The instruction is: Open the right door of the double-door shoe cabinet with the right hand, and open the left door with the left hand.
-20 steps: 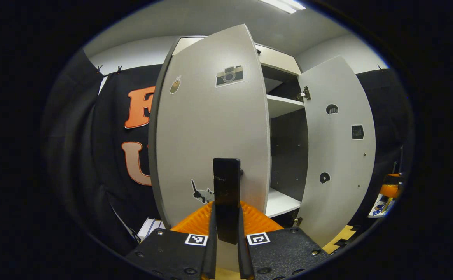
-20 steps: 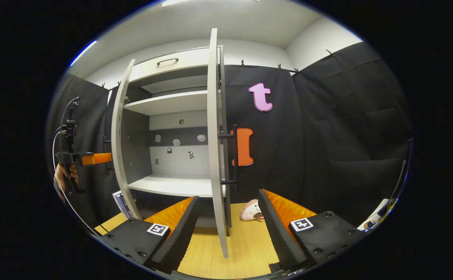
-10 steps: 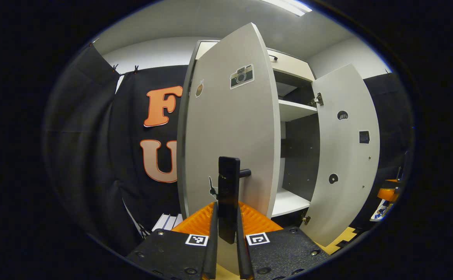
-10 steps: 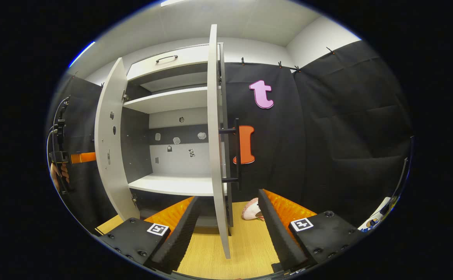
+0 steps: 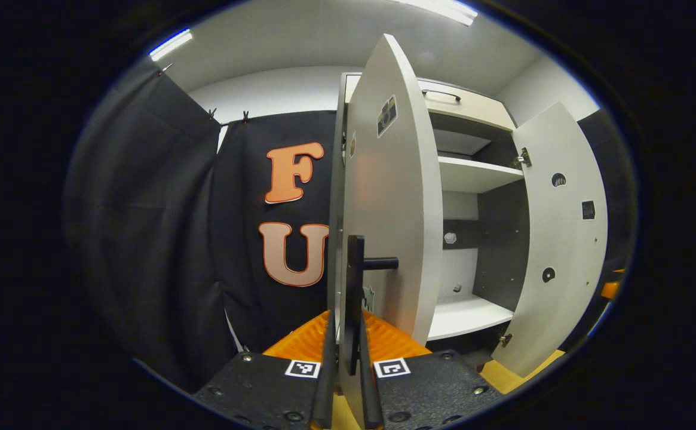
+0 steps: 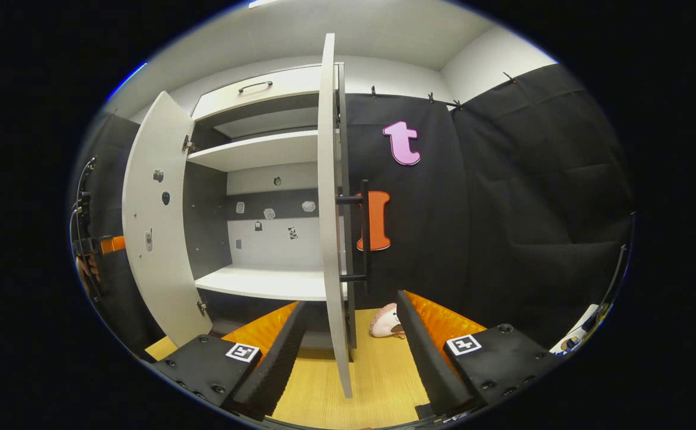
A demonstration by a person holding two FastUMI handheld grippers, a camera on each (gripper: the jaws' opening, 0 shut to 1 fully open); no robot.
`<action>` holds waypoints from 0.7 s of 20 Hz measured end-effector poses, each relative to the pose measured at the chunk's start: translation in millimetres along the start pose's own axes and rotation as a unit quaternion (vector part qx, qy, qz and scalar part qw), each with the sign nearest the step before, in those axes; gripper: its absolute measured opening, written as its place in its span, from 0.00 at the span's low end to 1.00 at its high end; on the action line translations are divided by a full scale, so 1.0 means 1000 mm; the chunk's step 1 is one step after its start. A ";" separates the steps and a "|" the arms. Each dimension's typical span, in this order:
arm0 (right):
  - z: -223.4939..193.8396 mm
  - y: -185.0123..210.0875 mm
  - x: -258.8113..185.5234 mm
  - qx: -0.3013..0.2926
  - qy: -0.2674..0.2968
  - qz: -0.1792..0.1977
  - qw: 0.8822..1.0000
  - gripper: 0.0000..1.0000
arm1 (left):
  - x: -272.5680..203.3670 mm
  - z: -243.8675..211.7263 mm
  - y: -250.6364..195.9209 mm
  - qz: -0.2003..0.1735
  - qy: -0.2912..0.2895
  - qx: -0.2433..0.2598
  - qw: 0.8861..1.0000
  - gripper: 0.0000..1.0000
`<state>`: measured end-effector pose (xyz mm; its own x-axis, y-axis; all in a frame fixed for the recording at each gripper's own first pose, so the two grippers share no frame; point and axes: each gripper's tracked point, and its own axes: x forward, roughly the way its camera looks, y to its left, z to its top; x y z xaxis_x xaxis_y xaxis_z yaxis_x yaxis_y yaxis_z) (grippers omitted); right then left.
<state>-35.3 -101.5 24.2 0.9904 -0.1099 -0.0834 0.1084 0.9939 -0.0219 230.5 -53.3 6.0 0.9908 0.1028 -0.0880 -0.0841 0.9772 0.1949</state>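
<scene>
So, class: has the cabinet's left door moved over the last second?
Yes. In the right gripper view the left door has swung further open, away from the fixed shelf, so more of its inner face shows.

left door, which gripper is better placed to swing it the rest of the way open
Left. The left gripper is shut on the left door's handle, so it can keep pulling. The right gripper stands open at the right door's edge, touching nothing.

A plush toy (image 6: 385,322) lies on the wooden floor (image 6: 377,382). Black cloth (image 6: 521,197) hangs behind it, under a white ceiling (image 6: 348,30).
</scene>
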 end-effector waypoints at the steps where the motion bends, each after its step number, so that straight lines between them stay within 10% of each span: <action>1: 0.001 0.002 0.001 0.001 0.000 0.003 1.000 0.98 | 0.002 0.002 0.008 0.013 -0.001 0.008 1.000 0.13; 14: 0.007 0.010 0.001 0.010 -0.002 0.006 1.000 0.98 | 0.014 -0.002 0.051 -0.099 -0.012 -0.043 0.994 0.10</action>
<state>-32.5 -91.1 31.3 0.9920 -0.0978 -0.0796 0.0980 0.9952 -0.0007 239.7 -2.2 13.1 0.9910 -0.0963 -0.0935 0.1049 0.9902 0.0921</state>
